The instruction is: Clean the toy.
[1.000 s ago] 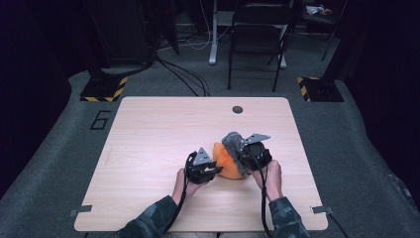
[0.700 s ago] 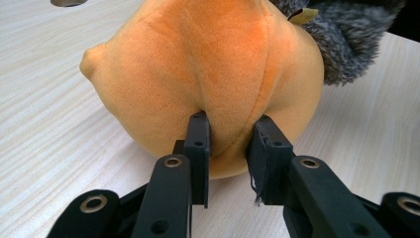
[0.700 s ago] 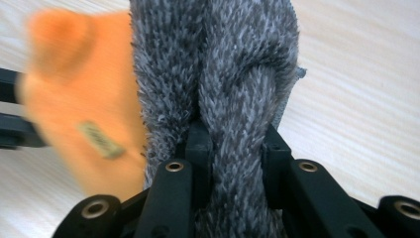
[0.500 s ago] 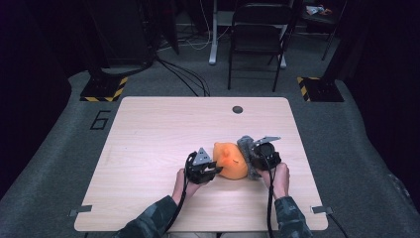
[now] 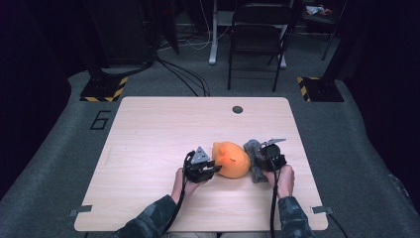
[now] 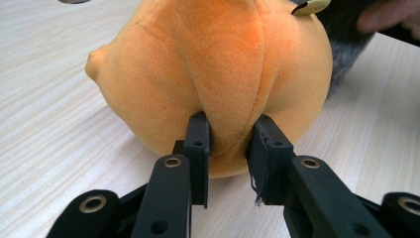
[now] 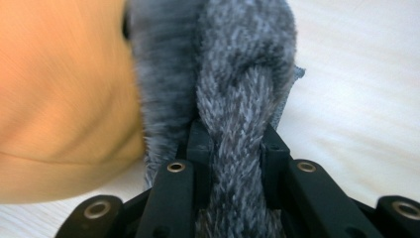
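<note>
We pinch a fold of the orange plush [image 6: 218,74] in our left gripper [image 6: 229,144] and clamp the grey fur [image 7: 237,114] in our right gripper [image 7: 236,148], both toys touching, side by side near the table's [image 5: 148,129] front edge.

Wooden table [image 5: 148,148], black folding chair [image 5: 257,29], floor cables [image 5: 188,79]

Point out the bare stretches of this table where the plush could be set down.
Free: the whole left half of the table, from the left gripper out to the left edge, and the far strip toward the round grommet. Crowded: right of centre near the front, where the orange plush, grey furry piece and right gripper bunch together.
</note>
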Motion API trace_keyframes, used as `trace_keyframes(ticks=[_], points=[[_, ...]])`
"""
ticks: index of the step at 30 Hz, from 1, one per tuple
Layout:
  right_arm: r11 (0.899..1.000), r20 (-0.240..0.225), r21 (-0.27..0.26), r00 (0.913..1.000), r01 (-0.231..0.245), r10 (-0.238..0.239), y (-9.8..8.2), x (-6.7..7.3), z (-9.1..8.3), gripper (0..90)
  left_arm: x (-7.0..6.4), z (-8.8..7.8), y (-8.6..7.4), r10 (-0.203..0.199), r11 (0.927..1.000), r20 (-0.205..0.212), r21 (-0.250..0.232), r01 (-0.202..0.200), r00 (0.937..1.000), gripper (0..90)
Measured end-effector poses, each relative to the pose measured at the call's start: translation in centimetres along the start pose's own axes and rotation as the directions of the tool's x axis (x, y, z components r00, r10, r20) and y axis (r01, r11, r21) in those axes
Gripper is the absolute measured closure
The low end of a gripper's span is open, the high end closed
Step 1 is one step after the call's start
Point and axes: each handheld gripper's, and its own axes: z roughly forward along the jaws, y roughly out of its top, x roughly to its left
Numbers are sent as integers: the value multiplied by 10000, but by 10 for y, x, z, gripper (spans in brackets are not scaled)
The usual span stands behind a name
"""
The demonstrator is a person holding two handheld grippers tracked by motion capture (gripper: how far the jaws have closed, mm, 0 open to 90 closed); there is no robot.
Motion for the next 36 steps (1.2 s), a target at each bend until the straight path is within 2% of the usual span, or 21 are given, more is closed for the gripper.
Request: trace_keyframes(ticks=[3,5,7,8,9,10,11,12,13,14,15,19,22,23,24,25,26,28,30,33,36], points=[[9962,-323,-842,9993,-237,210,13,2,-26,735,1,0,-1,-4,10000,-63,-20,3,10000,716],[9905,-703,-1373,9975,-78,-19,20,7,-42,735,1,0,0,33,10000,-88,-28,-33,10000,715],[9883,-1098,-1521,9935,134,-303,25,17,-50,734,1,0,0,65,10000,-119,-30,-65,9999,714],[9906,-1382,-1345,9894,257,-444,27,23,-48,733,1,0,0,57,10000,-153,-72,-59,9999,712],[9938,-1470,-995,9870,503,-647,27,30,-43,733,1,0,0,47,9999,-194,-104,-49,9998,709],[9935,-1475,-784,9846,828,-937,26,36,-35,733,0,0,-1,139,9999,-277,-92,-141,9995,702],[9936,-1292,-531,9860,997,-1058,23,42,-26,733,0,0,-2,259,9996,-309,-57,-261,9992,689],[9924,-1103,-565,9872,1097,-1154,20,44,-18,734,-1,0,-3,329,9993,-498,-151,-337,9982,669],[9937,-1124,-707,9891,872,-948,18,45,-15,733,-1,-1,-3,308,9995,-500,-103,-314,9983,634],[9935,-1169,-776,9888,836,-924,19,44,-15,733,-2,-2,-2,387,9990,-632,-193,-400,9973,596],[9920,-1024,-884,9898,899,-988,19,43,-17,733,-4,-3,-1,535,9981,-749,-261,-555,9958,556],[9899,-941,-1113,9907,875,-982,19,44,-18,732,-18,-4,5,1376,9895,-1239,-280,-1421,9827,396],[9884,-1005,-1227,9896,900,-1026,20,48,-18,731,-25,6,3,2009,9796,-1722,367,-1975,9644,315],[9864,-1007,-1319,9886,981,-1118,21,49,-17,731,-26,8,1,2267,9739,-1928,535,-2205,9547,314],[9862,-1031,-1290,9877,1036,-1172,21,51,-17,731,-27,11,0,2592,9658,-2187,640,-2512,9407,329],[9860,-960,-1274,9881,1077,-1204,21,53,-17,731,-28,12,-2,2783,9605,-2323,677,-2699,9320,363],[9857,-895,-1279,9885,1097,-1216,20,55,-16,731,-27,13,-3,2693,9631,-2237,638,-2616,9367,415],[9838,-857,-1330,9875,1200,-1321,19,55,-16,731,-26,11,-3,2693,9630,-2208,592,-2628,9374,536],[9853,-905,-1365,9892,1027,-1157,20,53,-18,731,-23,10,-2,2405,9705,-2062,336,-2388,9485,620],[9849,-943,-1499,9904,865,-1014,23,47,-24,731,-20,7,1,2165,9760,-1894,166,-2173,9577,666],[9796,-987,-1859,9905,764,-960,28,45,-36,731,-17,0,8,1608,9867,-1634,18,-1627,9734,691]])
